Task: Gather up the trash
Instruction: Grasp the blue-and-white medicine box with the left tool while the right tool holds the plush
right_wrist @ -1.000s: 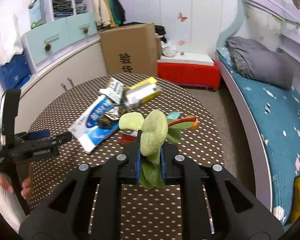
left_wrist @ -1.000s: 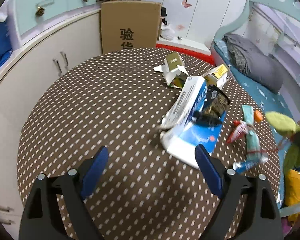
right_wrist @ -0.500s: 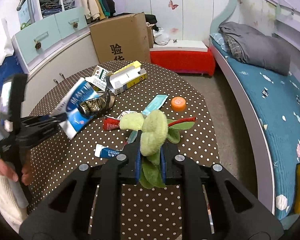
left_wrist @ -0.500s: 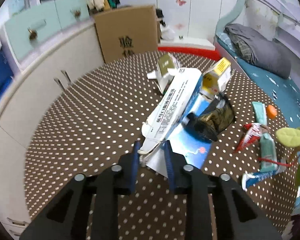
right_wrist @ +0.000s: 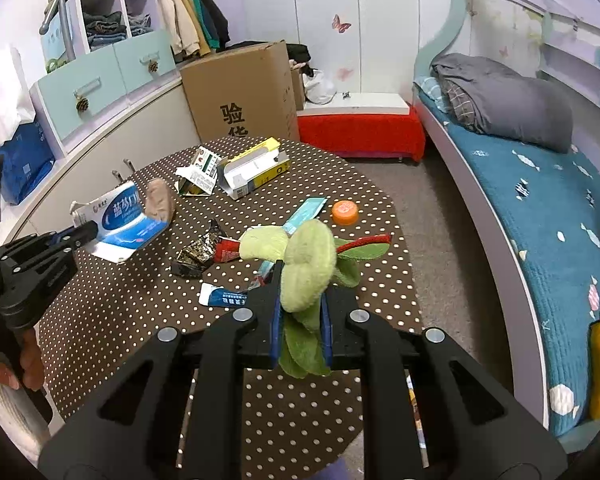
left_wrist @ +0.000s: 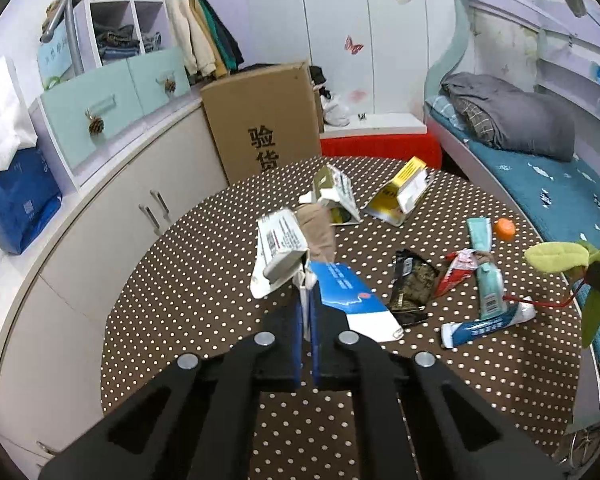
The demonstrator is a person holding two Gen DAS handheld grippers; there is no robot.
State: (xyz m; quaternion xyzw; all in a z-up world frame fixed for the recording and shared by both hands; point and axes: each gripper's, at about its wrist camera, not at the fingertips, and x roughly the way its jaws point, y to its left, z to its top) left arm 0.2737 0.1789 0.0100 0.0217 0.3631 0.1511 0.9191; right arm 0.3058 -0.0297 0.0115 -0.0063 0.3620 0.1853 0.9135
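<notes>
My left gripper (left_wrist: 307,300) is shut on a blue and white toothpaste box (left_wrist: 340,292) and holds it lifted above the dotted table (left_wrist: 180,288); the box also shows in the right wrist view (right_wrist: 120,216). My right gripper (right_wrist: 300,308) is shut on a green plush toy (right_wrist: 306,264) with a red strip, held above the table's right side. Left on the table are a black foil wrapper (left_wrist: 410,280), a red wrapper (left_wrist: 458,270), a teal sachet (left_wrist: 480,232), a toothpaste tube (left_wrist: 488,322), an orange cap (left_wrist: 505,229), a yellow box (left_wrist: 402,192) and a green-white box (left_wrist: 334,196).
A big cardboard box (left_wrist: 260,116) stands behind the table. White cabinets (left_wrist: 112,216) run along the left. A red bench (left_wrist: 380,146) and a bed with blue cover (left_wrist: 548,184) are at the right. The floor (right_wrist: 440,220) lies between table and bed.
My left gripper closed on the toothpaste box and lifted it off the table; the black wrapper that lay on it now rests on the table. My right gripper still holds the plush.
</notes>
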